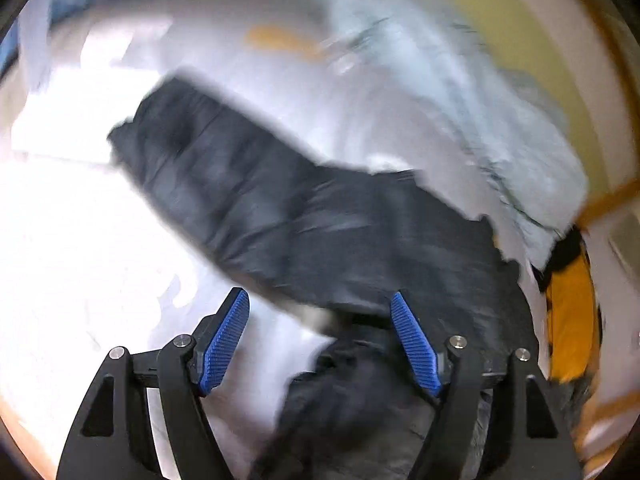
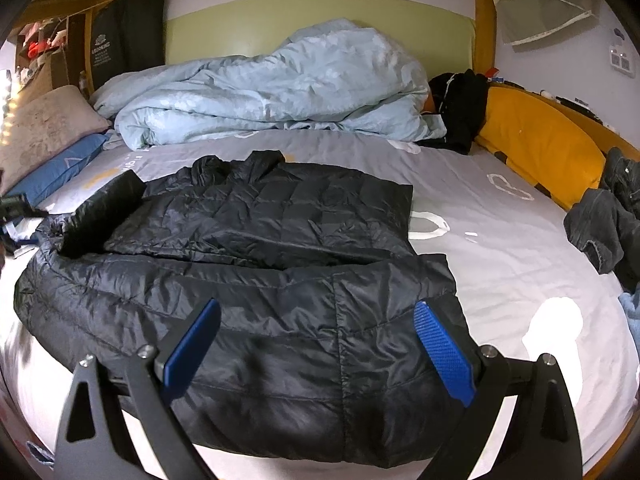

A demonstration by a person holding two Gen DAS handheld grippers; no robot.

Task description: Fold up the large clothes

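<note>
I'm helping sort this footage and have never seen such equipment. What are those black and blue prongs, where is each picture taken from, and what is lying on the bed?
The prongs belong to two hand-held grippers; a person carries one in each hand. Each has a camera looking forward along its two blue-padded fingers. One picture comes from the left gripper, the other from the right gripper. The round, bent look comes from the wide lens.

On the grey bed sheet lies a black puffy jacket, partly folded, with a sleeve laid across it. Behind it sit a crumpled light blue duvet, pillows at the left and a yellow cushion at the right, with dark clothes nearby.

Both grippers are open and hold nothing. The left picture is blurred.
</note>
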